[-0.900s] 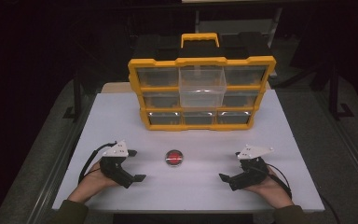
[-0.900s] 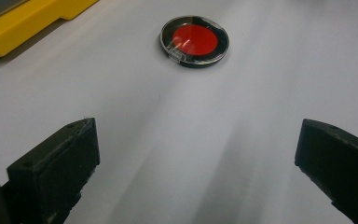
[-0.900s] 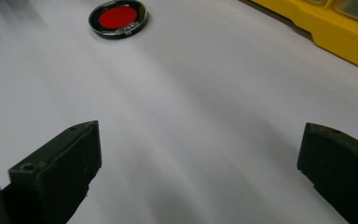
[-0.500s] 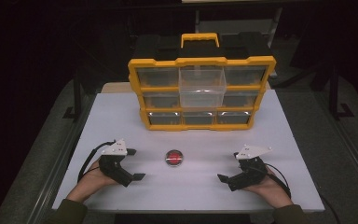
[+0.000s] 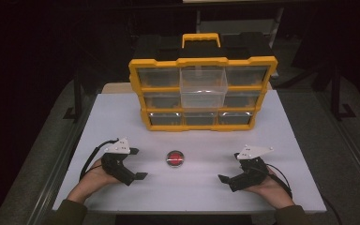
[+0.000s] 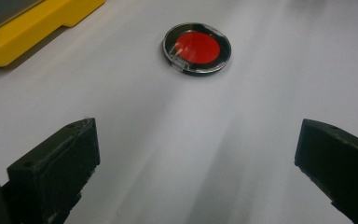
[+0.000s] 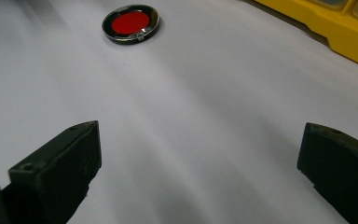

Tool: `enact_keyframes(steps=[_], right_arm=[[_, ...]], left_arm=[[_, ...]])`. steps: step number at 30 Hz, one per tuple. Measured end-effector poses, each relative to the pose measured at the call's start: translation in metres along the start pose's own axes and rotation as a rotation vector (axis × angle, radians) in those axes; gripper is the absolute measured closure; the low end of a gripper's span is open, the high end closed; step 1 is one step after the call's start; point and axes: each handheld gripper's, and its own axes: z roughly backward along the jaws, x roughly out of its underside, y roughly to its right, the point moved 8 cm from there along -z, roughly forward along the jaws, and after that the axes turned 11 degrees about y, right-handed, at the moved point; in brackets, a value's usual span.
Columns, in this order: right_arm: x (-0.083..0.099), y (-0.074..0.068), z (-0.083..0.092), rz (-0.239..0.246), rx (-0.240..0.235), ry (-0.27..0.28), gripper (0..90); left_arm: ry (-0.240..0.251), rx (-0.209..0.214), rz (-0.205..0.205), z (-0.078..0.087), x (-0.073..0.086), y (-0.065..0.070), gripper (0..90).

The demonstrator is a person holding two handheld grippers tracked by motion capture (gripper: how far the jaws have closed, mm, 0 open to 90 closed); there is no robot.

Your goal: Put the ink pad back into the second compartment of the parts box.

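Lower centre of the high view: round red-faced disc in a black rim under a clear cover, flat on the white table, between left gripper at lower left and right gripper at lower right. Roughly midway between the two, perhaps slightly nearer the left (margin too small to call firmly). No long axis to align with, the outline being circular; approach free from either side.

Left gripper view: disc in the upper centre of the frame, ahead of the jaws and a little right of their midline, well apart from both. Jaws spread wide, nothing between them, bare table below.

Right gripper view: disc in the upper left of the frame, ahead and left of the midline, likewise well apart. Jaws wide apart, empty, touching nothing but resting low over the table.

Upper centre of the high view: yellow drawer organiser with clear drawers, its top-middle drawer pulled forward (likely destination, judged from the open drawer alone). Pickup not yet begun.
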Motion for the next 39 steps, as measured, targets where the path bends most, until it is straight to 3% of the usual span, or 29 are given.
enact_keyframes(steps=[27, 39], right_arm=[[-0.002, -0.002, 0.000, 0.007, -0.004, 0.018, 0.0], [-0.002, -0.001, -0.001, 0.006, -0.003, 0.019, 0.0]], left_arm=[[-0.003, 0.037, -0.021, -0.016, -0.016, 0.002, 0.0], [-0.001, 0.041, -0.010, -0.023, -0.022, 0.000, 0.0]])
